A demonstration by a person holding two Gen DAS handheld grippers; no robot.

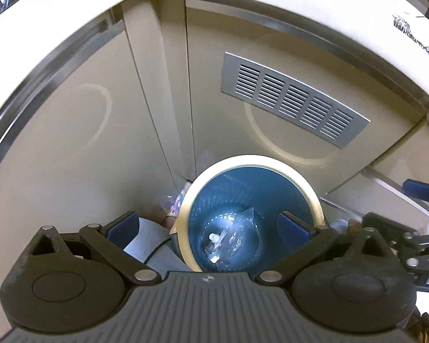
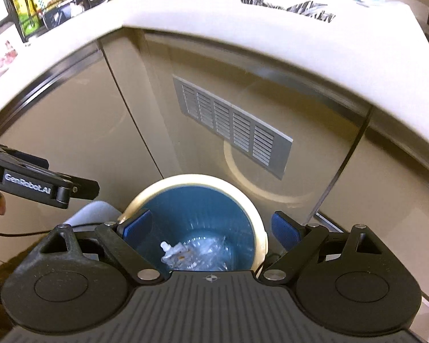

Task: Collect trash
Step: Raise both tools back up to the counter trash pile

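1. While both tools hang above it, the round blue plastic bin with a cream rim [image 1: 250,183] stands on the floor against the beige cabinet front [image 1: 71,148], below the grey slatted metal vent [image 1: 293,100].
2. Crumpled clear plastic trash [image 2: 196,253] lies at the bin's bottom, including a small white-capped piece.
3. The left hand-held gripper [image 1: 210,225] is spread wide with nothing between its blue pads.
4. The right hand-held gripper [image 2: 211,225] is likewise spread and empty, just right of the left one.
5. Far above, the white worktop [image 2: 243,37] edge curves across.
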